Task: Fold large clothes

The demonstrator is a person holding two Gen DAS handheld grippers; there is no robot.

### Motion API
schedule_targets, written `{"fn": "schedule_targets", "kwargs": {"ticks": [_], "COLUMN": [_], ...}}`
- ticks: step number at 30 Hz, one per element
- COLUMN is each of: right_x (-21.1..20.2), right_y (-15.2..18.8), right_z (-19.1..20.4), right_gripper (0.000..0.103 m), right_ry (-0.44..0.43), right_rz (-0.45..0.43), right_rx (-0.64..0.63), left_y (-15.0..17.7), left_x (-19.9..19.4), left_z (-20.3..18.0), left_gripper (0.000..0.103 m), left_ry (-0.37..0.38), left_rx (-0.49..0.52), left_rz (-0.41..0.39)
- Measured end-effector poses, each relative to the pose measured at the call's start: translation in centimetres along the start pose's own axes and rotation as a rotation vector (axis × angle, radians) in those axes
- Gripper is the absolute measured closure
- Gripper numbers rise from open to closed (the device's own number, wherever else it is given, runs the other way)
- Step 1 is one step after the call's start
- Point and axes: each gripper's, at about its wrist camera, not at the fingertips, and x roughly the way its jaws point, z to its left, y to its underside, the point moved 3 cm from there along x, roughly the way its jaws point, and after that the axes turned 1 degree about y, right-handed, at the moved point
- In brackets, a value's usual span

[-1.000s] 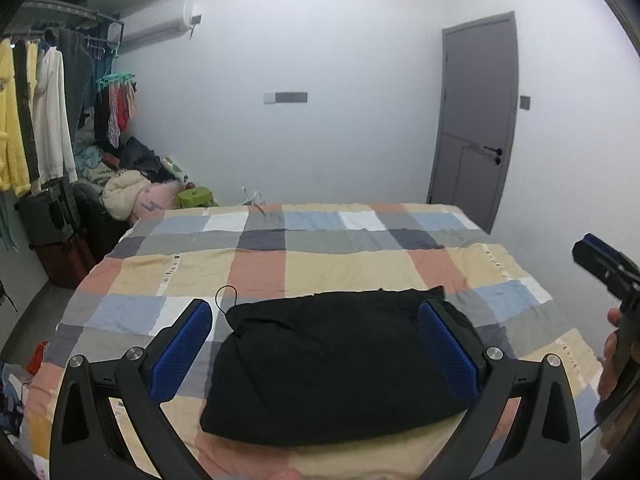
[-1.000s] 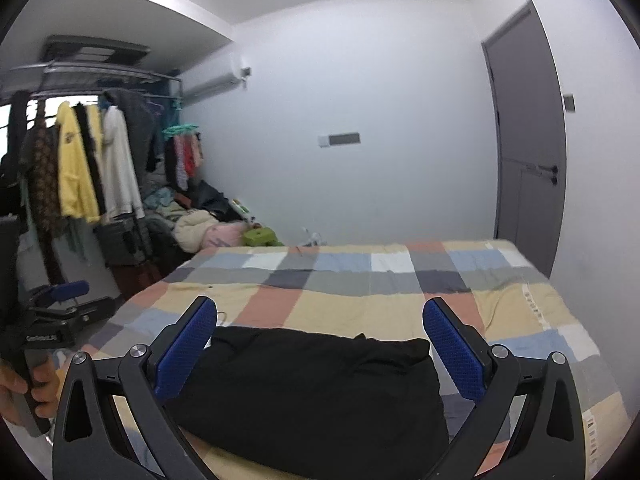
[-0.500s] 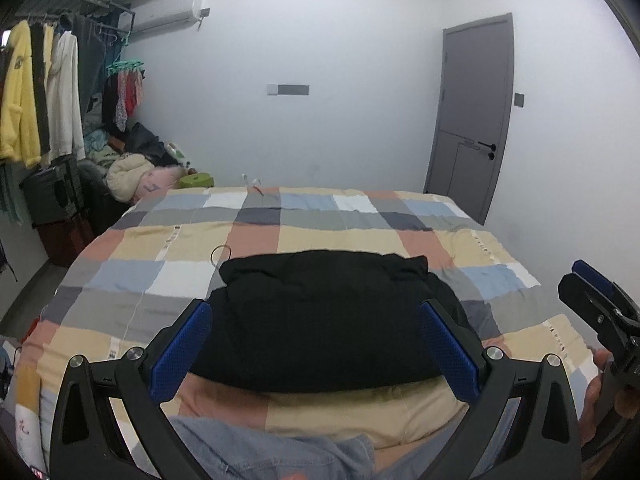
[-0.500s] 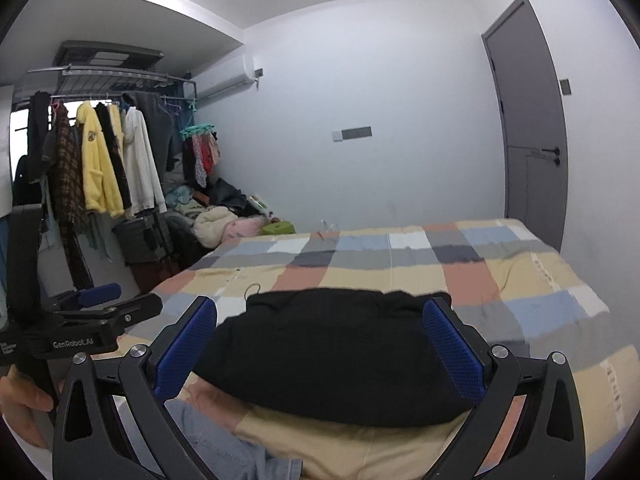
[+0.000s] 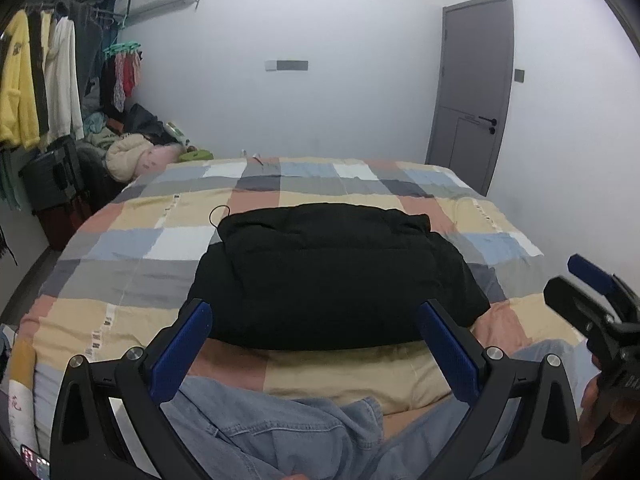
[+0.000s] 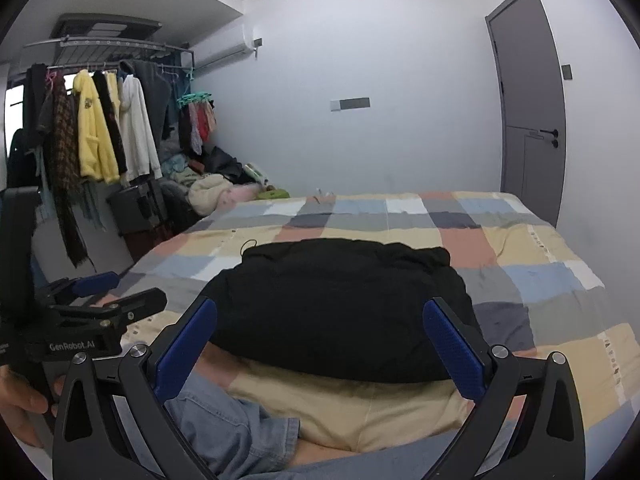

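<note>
A folded black garment (image 5: 332,272) lies in the middle of the checked bedspread (image 5: 132,248); it also shows in the right wrist view (image 6: 340,304). A blue denim garment (image 5: 260,428) lies at the near edge of the bed, below both grippers, also in the right wrist view (image 6: 232,428). My left gripper (image 5: 316,344) is open and empty, held above the near edge, short of the black garment. My right gripper (image 6: 320,344) is open and empty too, beside it. The right gripper shows at the right edge of the left wrist view (image 5: 592,300), the left one at the left of the right wrist view (image 6: 100,300).
A clothes rack (image 6: 104,128) with hanging coats stands at the left. A pile of clothes and bags (image 6: 212,188) lies in the far left corner. A grey door (image 5: 472,92) is shut at the far right. The bed (image 6: 560,280) fills the room's middle.
Both grippers have drawn back and up from the black garment toward the near edge of the bed. The denim garment has come into view below them.
</note>
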Motion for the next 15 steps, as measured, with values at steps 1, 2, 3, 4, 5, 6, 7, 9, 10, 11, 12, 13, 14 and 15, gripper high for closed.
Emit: {"fn": "schedule_targets", "kwargs": {"ticks": [1, 2, 3, 4, 5, 6, 7, 9, 10, 11, 12, 13, 14, 15], "right_x": [0.0, 0.2, 0.2, 0.4, 0.4, 0.6, 0.6, 0.7, 0.7, 0.8, 0.9, 1.0, 1.1, 1.1], "right_y": [0.3, 0.6, 0.9, 1.2, 1.4, 1.5, 1.8, 2.1, 2.2, 2.3, 2.3, 2.3, 2.4, 2.3], "right_z": [0.0, 0.0, 0.0, 0.0, 0.1, 0.0, 0.0, -0.1, -0.2, -0.2, -0.3, -0.3, -0.3, -0.2], "right_gripper": [0.0, 0.0, 0.0, 0.0, 0.0, 0.0, 0.0, 0.0, 0.0, 0.0, 0.0, 0.0, 0.0, 0.0], "right_ry": [0.001, 0.006, 0.007, 0.008, 0.011, 0.012, 0.014, 0.02, 0.025, 0.026, 0.027, 0.026, 0.027, 0.027], "right_rz": [0.001, 0.004, 0.004, 0.005, 0.006, 0.009, 0.011, 0.016, 0.021, 0.025, 0.029, 0.032, 0.035, 0.036], "right_rx": [0.001, 0.005, 0.006, 0.005, 0.003, 0.001, 0.002, 0.007, 0.01, 0.012, 0.014, 0.015, 0.015, 0.015], "left_y": [0.0, 0.1, 0.3, 0.3, 0.4, 0.3, 0.4, 0.5, 0.5, 0.5, 0.6, 0.6, 0.7, 0.8], "left_x": [0.1, 0.2, 0.2, 0.2, 0.3, 0.4, 0.4, 0.4, 0.4, 0.5, 0.6, 0.7, 0.8, 0.9], "left_z": [0.1, 0.2, 0.3, 0.4, 0.5, 0.6, 0.8, 1.1, 1.2, 1.3, 1.4, 1.5, 1.5, 1.6], "left_gripper": [0.0, 0.0, 0.0, 0.0, 0.0, 0.0, 0.0, 0.0, 0.0, 0.0, 0.0, 0.0, 0.0, 0.0], "left_ry": [0.001, 0.002, 0.002, 0.001, -0.001, -0.001, 0.003, 0.005, 0.005, 0.003, 0.002, 0.003, 0.005, 0.006], "left_rx": [-0.001, 0.0, 0.001, 0.0, -0.003, -0.006, -0.013, -0.02, -0.022, -0.023, -0.023, -0.023, -0.024, -0.024], "left_rz": [0.0, 0.002, 0.0, -0.002, -0.002, -0.001, -0.003, -0.002, -0.004, -0.002, 0.001, 0.003, 0.006, 0.01]}}
